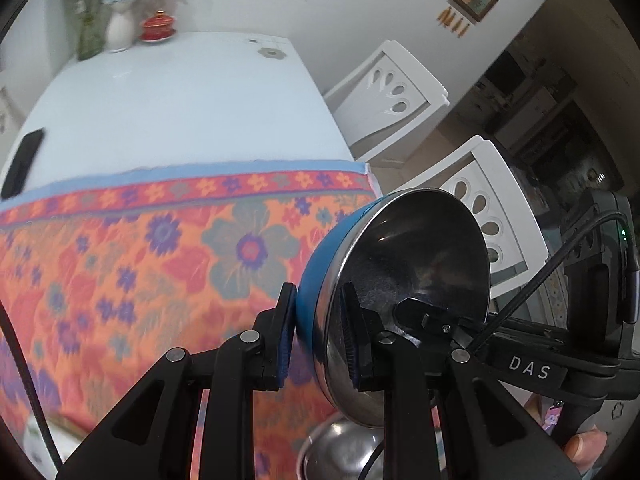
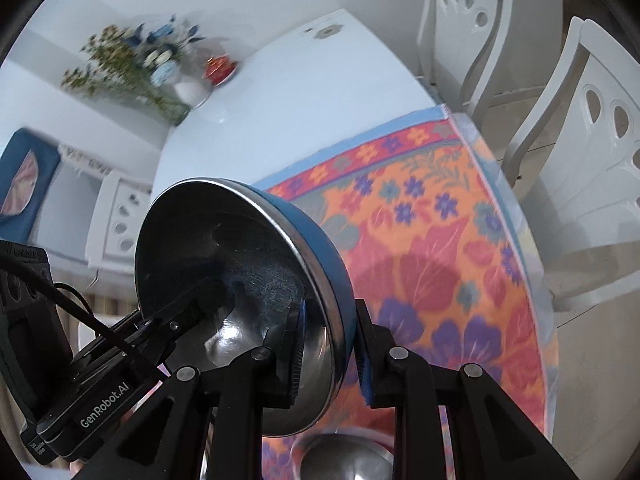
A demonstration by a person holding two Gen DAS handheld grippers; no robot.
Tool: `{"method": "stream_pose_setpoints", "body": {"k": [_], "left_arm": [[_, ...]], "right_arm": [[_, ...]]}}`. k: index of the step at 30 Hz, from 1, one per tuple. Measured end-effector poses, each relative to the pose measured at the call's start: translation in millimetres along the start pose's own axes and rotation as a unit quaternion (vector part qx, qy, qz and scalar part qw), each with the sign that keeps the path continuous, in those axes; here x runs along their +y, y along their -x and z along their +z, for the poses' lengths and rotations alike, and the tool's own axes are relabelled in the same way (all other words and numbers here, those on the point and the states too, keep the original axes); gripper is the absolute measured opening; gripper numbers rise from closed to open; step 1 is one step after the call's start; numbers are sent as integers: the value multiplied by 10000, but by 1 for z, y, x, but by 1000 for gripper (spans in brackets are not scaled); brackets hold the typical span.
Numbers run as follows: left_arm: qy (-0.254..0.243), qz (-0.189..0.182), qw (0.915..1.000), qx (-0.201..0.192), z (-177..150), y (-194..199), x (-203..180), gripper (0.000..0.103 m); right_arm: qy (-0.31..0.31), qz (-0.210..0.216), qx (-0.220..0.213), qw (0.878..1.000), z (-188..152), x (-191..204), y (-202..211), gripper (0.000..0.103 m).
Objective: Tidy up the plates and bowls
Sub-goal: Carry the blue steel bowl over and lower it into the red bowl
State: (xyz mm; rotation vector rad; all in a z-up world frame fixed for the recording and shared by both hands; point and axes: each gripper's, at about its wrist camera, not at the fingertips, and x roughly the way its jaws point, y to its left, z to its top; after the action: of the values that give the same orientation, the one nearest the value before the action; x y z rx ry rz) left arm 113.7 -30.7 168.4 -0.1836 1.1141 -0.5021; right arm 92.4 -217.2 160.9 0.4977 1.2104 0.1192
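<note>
- A floral cloth (image 1: 140,264) covers the near end of the white worktop (image 1: 180,92); a phone (image 1: 22,162), vases and two white chairs (image 1: 384,96) lie beyond.
- A steel bowl (image 2: 344,460) sits below.
- Left tool (image 1: 316,338) and right tool (image 2: 330,354) each clamp opposite rims of the blue bowl (image 1: 320,272), held above the cloth.

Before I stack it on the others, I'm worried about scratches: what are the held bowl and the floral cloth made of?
The bowl: inside looks like polished steel, mirror-like and reflective, with a bright metal rim; outside a smooth blue coating, paint or plastic, I can't tell. The cloth: soft printed fabric, matte, apparently quilted; fibre unclear.
</note>
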Motion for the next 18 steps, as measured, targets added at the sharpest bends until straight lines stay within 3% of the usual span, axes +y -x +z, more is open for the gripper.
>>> {"method": "stream_pose_setpoints", "body": {"k": [9, 18], "left_arm": [[317, 21, 9995, -37, -67, 33, -6, 19], [348, -532, 9974, 347, -109, 31, -3, 19]], "right_arm": [[357, 133, 245, 9990, -59, 14, 29, 23], [-70, -147, 395, 9991, -107, 3, 39, 23]]}}
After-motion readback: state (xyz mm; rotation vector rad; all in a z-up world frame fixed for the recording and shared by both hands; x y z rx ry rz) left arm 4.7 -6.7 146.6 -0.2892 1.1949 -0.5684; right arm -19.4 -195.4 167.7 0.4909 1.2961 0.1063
